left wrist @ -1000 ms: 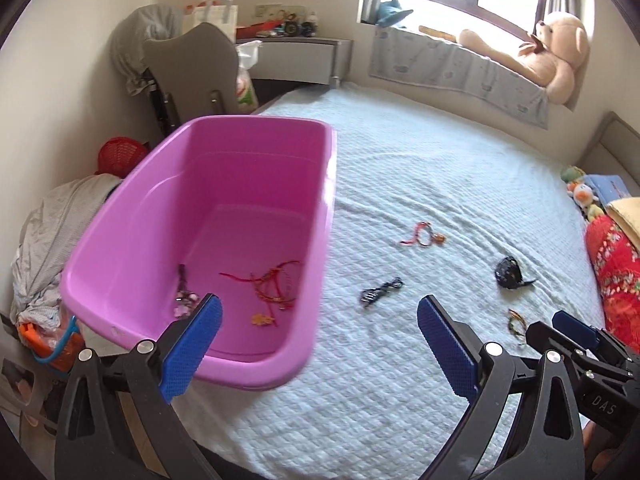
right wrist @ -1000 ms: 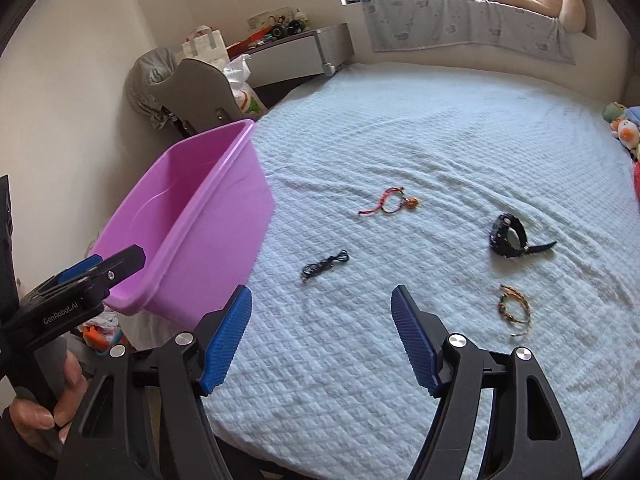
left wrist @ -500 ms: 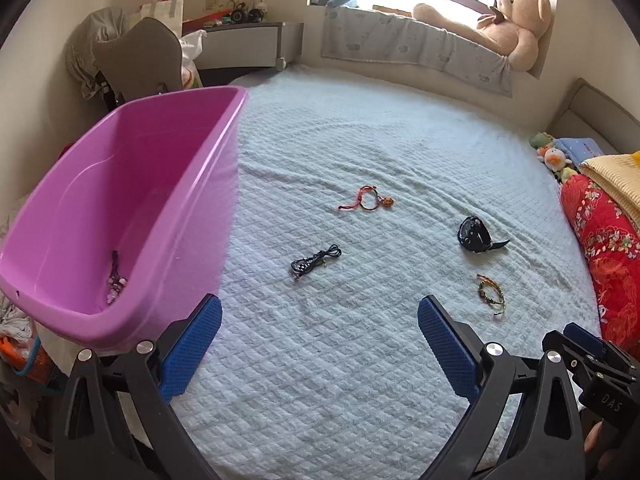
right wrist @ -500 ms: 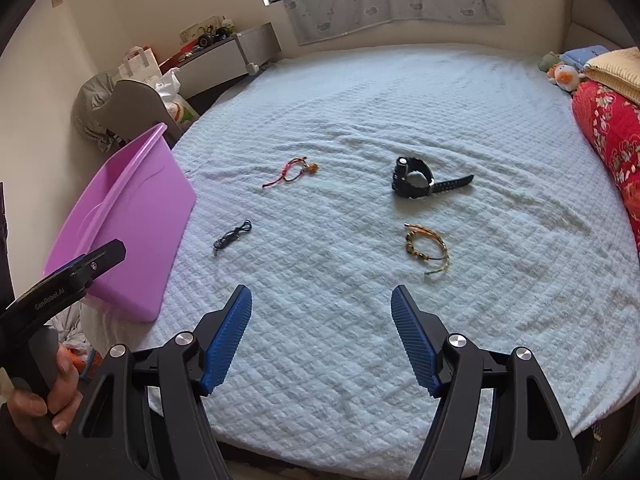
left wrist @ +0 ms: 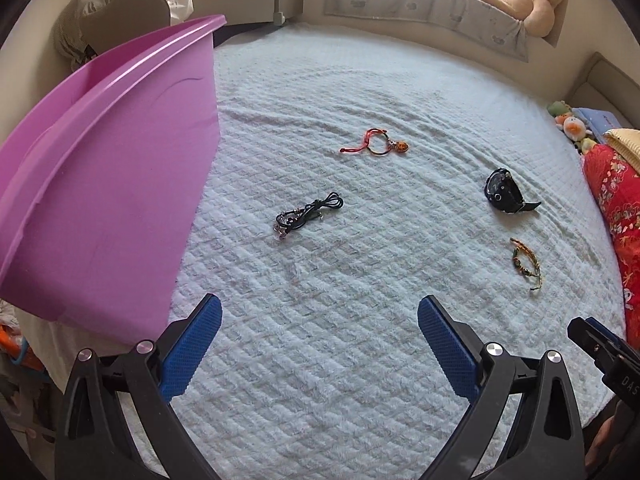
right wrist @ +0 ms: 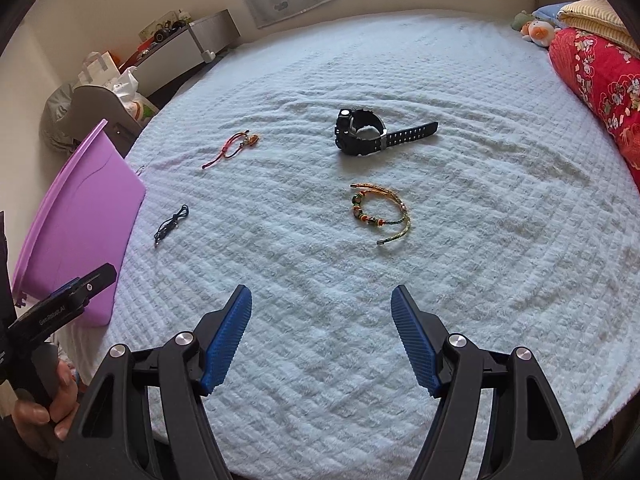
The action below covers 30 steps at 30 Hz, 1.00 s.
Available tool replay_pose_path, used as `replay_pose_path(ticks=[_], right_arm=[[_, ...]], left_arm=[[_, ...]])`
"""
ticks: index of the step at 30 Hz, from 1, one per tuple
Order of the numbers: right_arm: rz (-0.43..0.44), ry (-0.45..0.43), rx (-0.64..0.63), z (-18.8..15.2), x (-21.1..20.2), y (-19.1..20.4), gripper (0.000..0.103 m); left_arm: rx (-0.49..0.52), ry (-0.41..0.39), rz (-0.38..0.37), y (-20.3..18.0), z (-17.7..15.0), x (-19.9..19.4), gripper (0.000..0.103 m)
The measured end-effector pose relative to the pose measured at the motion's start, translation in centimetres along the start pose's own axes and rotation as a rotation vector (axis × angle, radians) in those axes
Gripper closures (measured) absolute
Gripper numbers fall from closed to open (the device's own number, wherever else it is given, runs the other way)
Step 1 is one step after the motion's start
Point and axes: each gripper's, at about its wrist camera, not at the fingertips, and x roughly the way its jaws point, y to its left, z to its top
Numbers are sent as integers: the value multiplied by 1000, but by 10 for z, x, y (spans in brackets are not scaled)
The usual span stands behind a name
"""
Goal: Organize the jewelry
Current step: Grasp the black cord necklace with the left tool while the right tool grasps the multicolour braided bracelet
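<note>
Broadly, we see the bed (right wrist: 460,260) with its pale quilted cover filling both views, and we place everything against the black wristwatch (right wrist: 360,134) lying on it. Well to the watch's left, at the bed's edge, stands the purple plastic tub (left wrist: 104,184), its outer wall turned toward us. Our left gripper (left wrist: 318,340) hovers over the cover nearer us than the watch, blue pads spread wide and holding nothing; our right gripper (right wrist: 320,336) hovers likewise, spread wide and holding nothing, directly on our side of the watch. Just on our side of the watch lies the beaded green-and-gold bracelet (right wrist: 380,212), apart from it. To the watch's left sits the red cord bracelet (right wrist: 232,148) with an orange charm, well apart. Farther left and nearer us, between the watch and the tub, lies the black cord necklace (left wrist: 308,214), bunched in a loose tangle.
</note>
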Motion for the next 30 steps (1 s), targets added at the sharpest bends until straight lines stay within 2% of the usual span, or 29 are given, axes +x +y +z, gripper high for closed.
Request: replay_pose_path(ticks=[17,25,30], right_arm=[[-76,29,35,33,70,-32,34],[-84,28,40,41,85,-37,34],[-94,34,45,46,94,-40,34]], left_arm=[[-10,30,12,4,32,78,6],[14,25,35,0,41,100,6],[29,52,44,1,43,118,6]])
